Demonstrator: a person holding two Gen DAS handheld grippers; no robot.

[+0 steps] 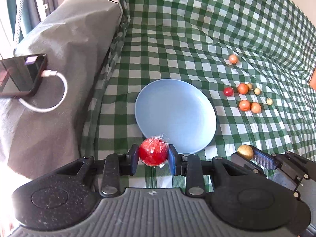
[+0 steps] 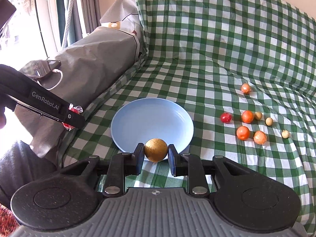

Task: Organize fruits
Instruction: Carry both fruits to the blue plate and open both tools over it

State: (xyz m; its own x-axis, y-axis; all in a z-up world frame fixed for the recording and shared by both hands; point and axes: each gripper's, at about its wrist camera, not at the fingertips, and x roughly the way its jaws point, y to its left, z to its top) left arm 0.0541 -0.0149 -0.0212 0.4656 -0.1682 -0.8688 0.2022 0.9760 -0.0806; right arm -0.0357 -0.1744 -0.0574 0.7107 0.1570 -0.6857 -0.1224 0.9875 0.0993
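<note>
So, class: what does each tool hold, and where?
Left tool: plastic-wrapped red round fruit, sides. Right tool: golden-brown round fruit, sides.

We find the plate lying on the tablecloth, just ahead of both grippers. The left gripper holds a wrapped fruit at the plate's near left edge; the right gripper holds a round fruit at its near rim. To the plate's right we see a cluster of small fruits, one fruit apart behind them. Left of the cloth, a phone rests on a covered ledge.
</note>
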